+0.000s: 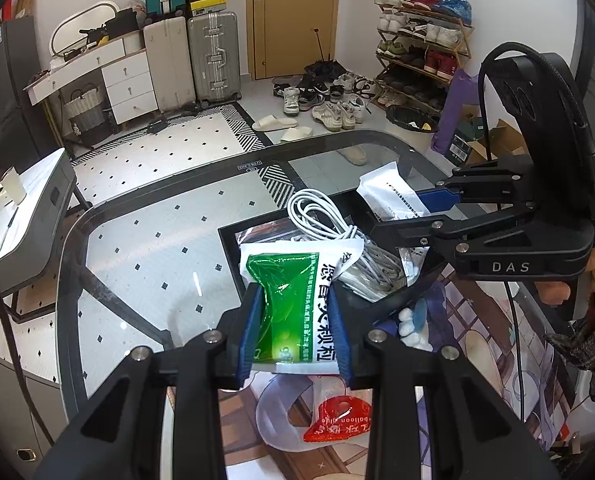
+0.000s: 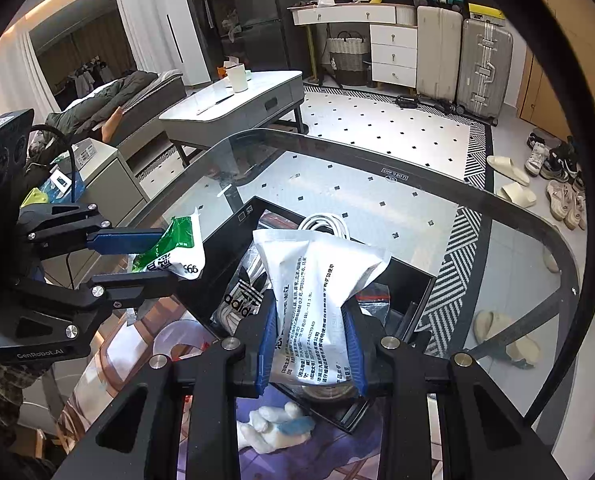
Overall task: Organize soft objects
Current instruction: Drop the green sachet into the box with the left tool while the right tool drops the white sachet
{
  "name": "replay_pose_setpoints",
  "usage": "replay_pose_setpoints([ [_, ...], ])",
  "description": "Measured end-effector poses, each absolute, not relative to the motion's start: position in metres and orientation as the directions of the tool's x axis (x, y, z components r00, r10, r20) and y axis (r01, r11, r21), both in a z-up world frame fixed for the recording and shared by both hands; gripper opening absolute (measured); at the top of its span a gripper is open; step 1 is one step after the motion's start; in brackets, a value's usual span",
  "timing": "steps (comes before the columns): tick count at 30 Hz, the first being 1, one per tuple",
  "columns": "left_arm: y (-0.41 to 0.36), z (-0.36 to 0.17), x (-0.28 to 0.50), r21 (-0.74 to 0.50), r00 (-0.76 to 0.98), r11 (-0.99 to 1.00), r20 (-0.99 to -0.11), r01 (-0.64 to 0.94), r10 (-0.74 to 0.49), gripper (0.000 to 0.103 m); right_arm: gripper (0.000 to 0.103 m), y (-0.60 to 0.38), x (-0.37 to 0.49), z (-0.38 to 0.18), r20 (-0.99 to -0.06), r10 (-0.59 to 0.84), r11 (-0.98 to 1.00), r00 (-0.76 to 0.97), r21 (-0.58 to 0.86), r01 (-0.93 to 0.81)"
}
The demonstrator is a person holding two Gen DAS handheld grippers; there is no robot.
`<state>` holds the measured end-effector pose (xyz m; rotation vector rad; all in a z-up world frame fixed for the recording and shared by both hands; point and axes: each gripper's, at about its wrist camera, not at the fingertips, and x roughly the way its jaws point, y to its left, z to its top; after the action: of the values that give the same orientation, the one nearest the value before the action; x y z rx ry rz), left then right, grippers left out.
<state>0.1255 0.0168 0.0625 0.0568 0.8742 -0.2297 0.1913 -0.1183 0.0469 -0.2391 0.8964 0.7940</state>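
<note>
Left gripper (image 1: 297,328) clamped on a green-and-white plastic sachet (image 1: 293,300) with Chinese print; "666" reads along its edge in the right wrist view. Right gripper (image 2: 311,344) clamped on a white soft pouch (image 2: 317,284) with black Chinese print. Both packs held over the black rectangular tray (image 2: 413,280), which holds a coiled white cable (image 1: 321,216) and a clear "adidas" bag (image 2: 239,304). Gripper bodies read "DAS" and "GenRobot.AI".

The black tray (image 1: 233,240) is crowded with a white cable coil (image 1: 321,216); bare glass tabletop (image 1: 145,240) lies open beside it.
</note>
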Motion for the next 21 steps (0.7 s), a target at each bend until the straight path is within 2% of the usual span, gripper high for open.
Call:
replay_pose_setpoints([
  [21,0.009,0.039,0.161,-0.068,0.568,0.965,-0.797,0.253,-0.205,0.031,0.031,-0.105,0.215,0.026,-0.794,0.51,0.696,0.329,0.157,-0.701],
])
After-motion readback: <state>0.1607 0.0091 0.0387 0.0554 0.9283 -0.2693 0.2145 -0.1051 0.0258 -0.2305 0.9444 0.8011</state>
